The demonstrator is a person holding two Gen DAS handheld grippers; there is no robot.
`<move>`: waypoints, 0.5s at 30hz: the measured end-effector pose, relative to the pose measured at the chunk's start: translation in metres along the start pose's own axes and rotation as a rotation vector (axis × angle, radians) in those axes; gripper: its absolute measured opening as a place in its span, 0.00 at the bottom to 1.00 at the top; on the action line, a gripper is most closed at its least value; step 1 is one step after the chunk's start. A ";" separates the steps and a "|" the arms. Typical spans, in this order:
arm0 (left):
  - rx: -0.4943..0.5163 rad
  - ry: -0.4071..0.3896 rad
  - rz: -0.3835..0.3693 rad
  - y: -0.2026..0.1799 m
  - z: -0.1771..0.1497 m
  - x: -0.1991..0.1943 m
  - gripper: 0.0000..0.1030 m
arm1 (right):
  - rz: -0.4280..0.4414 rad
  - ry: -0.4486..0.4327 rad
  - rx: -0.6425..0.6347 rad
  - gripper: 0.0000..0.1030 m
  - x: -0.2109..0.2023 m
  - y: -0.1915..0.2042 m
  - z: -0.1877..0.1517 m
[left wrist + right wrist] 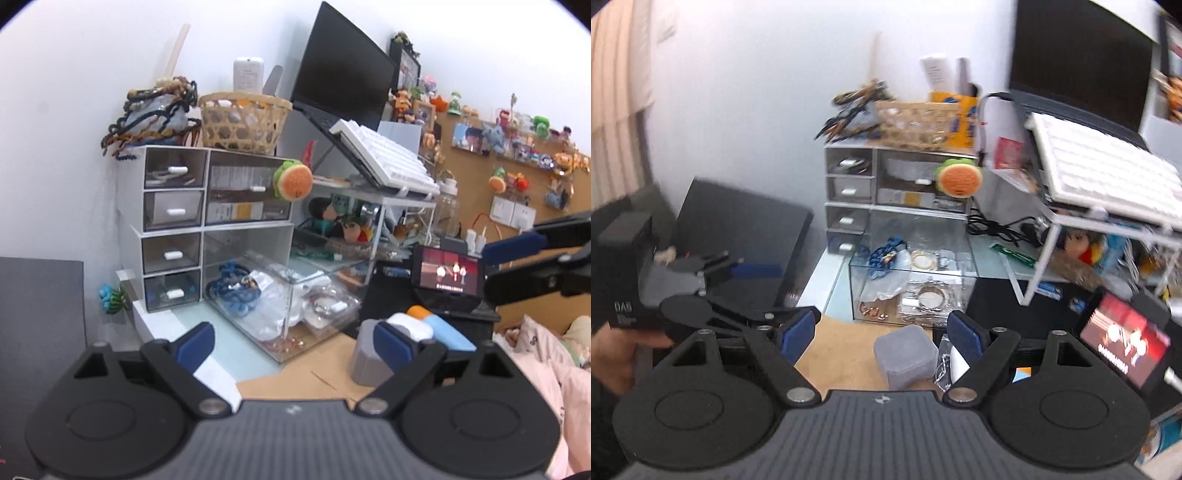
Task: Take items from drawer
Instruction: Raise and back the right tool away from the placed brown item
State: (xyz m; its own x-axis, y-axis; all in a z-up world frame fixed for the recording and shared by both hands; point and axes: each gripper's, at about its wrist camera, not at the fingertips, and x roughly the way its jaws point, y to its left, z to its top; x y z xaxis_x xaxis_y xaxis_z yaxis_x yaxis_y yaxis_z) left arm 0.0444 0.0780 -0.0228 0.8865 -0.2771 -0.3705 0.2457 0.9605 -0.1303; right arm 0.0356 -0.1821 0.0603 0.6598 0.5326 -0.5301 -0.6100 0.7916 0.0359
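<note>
Nearest, a matte grey, round-cornered box (905, 357) sits on the tan bench (842, 343) between the ribbed blue pads of the right hand-held gripper (882, 332), whose jaws stand wide and grip nothing. The left hand-held gripper (293, 345) likewise gapes empty, tilted slightly down toward the bench. Beyond, a clear acrylic drawer (912, 280) stands pulled out of the white organizer (129, 229), holding blue cord (236, 288), crinkled plastic bags and jewellery.
</note>
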 end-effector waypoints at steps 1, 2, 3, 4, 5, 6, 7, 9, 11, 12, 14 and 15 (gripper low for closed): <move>0.001 -0.001 -0.003 -0.001 0.000 -0.001 0.92 | -0.011 -0.012 0.014 0.80 -0.002 0.000 -0.004; 0.002 -0.003 -0.006 -0.002 0.000 -0.003 0.92 | -0.024 -0.026 0.018 0.80 -0.005 0.001 -0.008; 0.006 -0.006 -0.009 -0.003 0.000 -0.004 0.93 | -0.038 -0.041 0.023 0.81 -0.008 0.002 -0.012; 0.010 -0.012 -0.011 -0.005 0.000 -0.006 0.96 | -0.050 -0.062 0.030 0.81 -0.013 0.004 -0.016; 0.014 -0.016 -0.013 -0.006 0.000 -0.008 0.96 | -0.061 -0.086 0.045 0.85 -0.017 0.004 -0.020; 0.019 -0.020 -0.015 -0.007 0.000 -0.010 0.96 | -0.073 -0.109 0.060 0.89 -0.021 0.006 -0.024; 0.025 -0.020 -0.018 -0.008 0.001 -0.012 0.96 | -0.089 -0.128 0.073 0.89 -0.025 0.008 -0.027; 0.029 -0.017 -0.033 -0.009 0.001 -0.015 0.96 | -0.109 -0.153 0.096 0.90 -0.030 0.011 -0.031; 0.023 -0.018 -0.050 -0.009 0.001 -0.018 0.96 | -0.113 -0.181 0.147 0.91 -0.035 0.013 -0.037; 0.024 -0.022 -0.051 -0.010 0.002 -0.020 0.96 | -0.117 -0.191 0.169 0.92 -0.037 0.013 -0.041; 0.031 -0.031 -0.047 -0.013 0.002 -0.025 0.96 | -0.140 -0.212 0.196 0.95 -0.040 0.016 -0.049; 0.034 -0.036 -0.045 -0.014 0.003 -0.028 0.96 | -0.154 -0.215 0.204 0.96 -0.039 0.017 -0.054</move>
State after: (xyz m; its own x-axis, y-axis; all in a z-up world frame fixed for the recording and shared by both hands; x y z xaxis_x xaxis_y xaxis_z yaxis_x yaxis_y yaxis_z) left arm 0.0173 0.0727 -0.0082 0.8875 -0.3198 -0.3316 0.2987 0.9475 -0.1144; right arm -0.0242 -0.2057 0.0358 0.8283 0.4359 -0.3520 -0.4098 0.8998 0.1498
